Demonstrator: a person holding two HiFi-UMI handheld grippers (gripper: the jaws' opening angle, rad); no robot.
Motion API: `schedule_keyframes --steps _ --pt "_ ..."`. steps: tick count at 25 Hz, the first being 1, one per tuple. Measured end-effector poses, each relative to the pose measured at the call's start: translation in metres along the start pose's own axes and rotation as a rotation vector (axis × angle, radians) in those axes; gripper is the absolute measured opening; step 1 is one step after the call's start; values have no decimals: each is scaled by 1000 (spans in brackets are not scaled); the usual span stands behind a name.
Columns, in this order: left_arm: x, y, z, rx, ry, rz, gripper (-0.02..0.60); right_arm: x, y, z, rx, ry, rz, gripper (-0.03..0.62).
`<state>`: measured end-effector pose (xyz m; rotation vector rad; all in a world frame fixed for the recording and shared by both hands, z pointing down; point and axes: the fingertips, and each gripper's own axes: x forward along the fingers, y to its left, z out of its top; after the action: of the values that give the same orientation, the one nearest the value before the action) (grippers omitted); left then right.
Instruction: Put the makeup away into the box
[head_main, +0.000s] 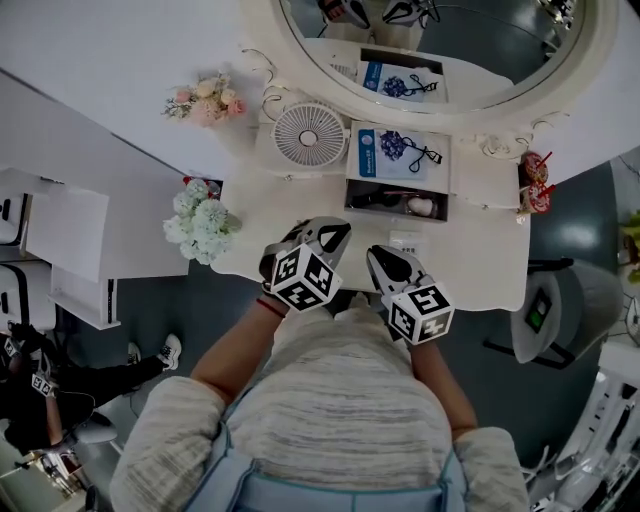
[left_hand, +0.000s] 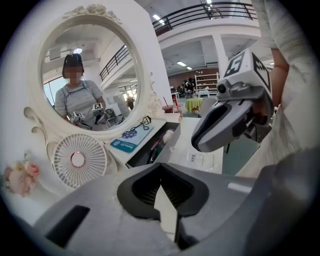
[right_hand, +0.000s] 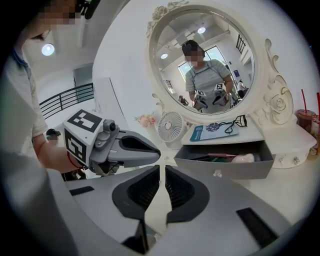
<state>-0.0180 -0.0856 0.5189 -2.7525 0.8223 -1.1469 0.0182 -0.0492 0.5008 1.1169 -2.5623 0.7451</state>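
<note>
In the head view, the box (head_main: 390, 216) stands open at the back of the worktop (head_main: 480, 262), below the mirror (head_main: 600, 40) and to the right of the fan (head_main: 308, 138). Some makeup lies inside it, among it a pink sponge (head_main: 420, 206). A card with an eyelash curler (head_main: 398, 150) rests on top of the box. A small white packet (head_main: 405, 241) lies alone on the worktop in front of the box. The left gripper (head_main: 335, 232) and the right gripper (head_main: 380, 255) hang side by side at the near edge, close to the person's body.

In the left gripper view, the jaws are pressed together and hold nothing; the box (left_hand: 142, 157) is well ahead.

In the right gripper view, the jaws stand a thin slit apart with nothing between them, and the box front (right_hand: 225, 167) faces them.

I judge that the task is near its end, with both grippers free. The next move probably calls for one gripper to reach forward, spread its jaws and take the packet, if it belongs in the box, or to push the box front closed
</note>
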Motion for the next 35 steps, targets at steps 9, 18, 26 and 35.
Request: schedule_keyframes --steps 9,18,26,35 --pt "-19 -15 -62 -191 53 -2 14 12 11 -7 -13 41 43 11" --pt "-23 -26 -115 -371 129 41 15 29 26 -14 -31 82 100 11" --pt "-5 -1 -157 -578 185 162 17 39 39 -20 -44 110 146 11" --pt "23 16 -171 -697 225 190 20 35 33 -24 -30 116 139 11"
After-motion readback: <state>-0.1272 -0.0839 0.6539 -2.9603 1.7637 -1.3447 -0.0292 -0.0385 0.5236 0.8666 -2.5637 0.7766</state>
